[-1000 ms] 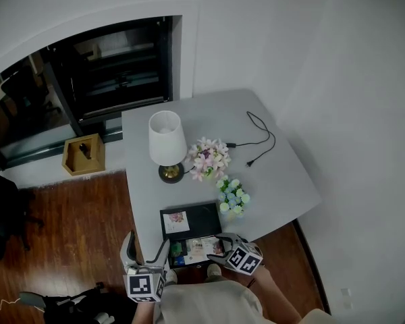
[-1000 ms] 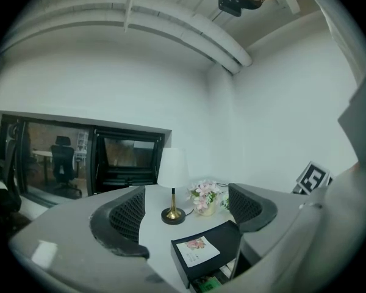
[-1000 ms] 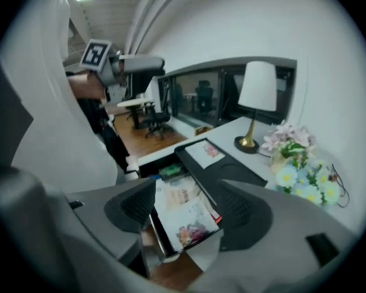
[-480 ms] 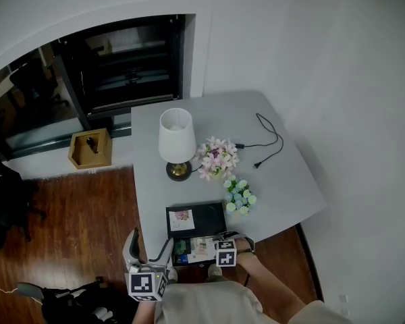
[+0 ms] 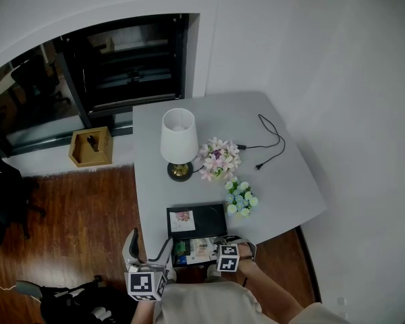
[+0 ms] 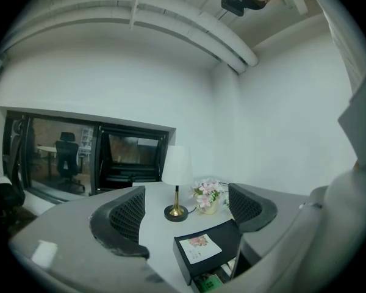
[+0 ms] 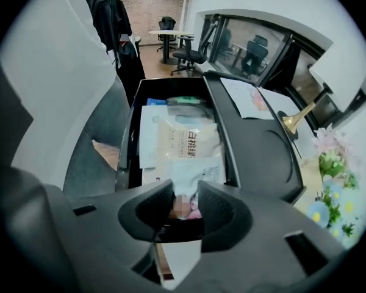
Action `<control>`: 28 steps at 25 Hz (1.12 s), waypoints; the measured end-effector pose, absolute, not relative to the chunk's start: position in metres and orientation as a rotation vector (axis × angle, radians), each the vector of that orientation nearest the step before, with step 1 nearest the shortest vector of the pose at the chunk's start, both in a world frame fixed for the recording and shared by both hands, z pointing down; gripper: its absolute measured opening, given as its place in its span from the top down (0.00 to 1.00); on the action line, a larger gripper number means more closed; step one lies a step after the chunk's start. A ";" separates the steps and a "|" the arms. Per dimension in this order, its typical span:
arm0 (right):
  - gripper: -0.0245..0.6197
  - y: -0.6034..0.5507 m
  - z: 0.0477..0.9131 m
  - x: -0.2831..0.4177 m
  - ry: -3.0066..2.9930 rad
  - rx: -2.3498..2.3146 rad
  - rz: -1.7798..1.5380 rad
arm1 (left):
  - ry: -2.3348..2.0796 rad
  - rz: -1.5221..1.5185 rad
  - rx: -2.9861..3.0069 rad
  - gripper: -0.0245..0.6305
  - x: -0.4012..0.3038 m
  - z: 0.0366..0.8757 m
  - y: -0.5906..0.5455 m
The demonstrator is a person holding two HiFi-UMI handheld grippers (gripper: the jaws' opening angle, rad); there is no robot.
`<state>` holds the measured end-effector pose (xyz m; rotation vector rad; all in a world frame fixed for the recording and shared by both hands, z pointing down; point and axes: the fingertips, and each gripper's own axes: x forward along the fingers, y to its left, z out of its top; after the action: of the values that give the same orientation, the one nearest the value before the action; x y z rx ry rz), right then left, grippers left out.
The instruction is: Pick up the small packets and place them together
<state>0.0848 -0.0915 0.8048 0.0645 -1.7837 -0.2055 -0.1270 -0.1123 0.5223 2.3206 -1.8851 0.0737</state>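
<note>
An open black box sits at the grey table's near edge, its tray holding several small packets. A beige printed packet lies in the middle and a green one at the far end. My right gripper reaches over the tray. Its jaws are closing, and a white packet with pink print is pinched between the pads. My left gripper hangs off the table's left edge, open, with nothing between its fingers. In its view the box lies ahead to the right.
The box lid carries a flower card. Behind it stand a white-shaded lamp, a pink bouquet and a blue-green posy. A black cable lies at the far right. A wooden box sits on the floor.
My right gripper has shifted a little left over the open box. The left gripper has stayed where it was.
</note>
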 end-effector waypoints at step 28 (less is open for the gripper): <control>0.73 -0.183 0.753 0.061 -1.857 0.205 -0.310 | -1.952 0.041 2.263 0.32 -0.147 0.517 -0.118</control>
<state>0.0613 -0.1835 0.7533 0.2054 -1.8565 -0.3104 -0.1473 -0.1178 0.5170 2.2630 -1.9516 0.0409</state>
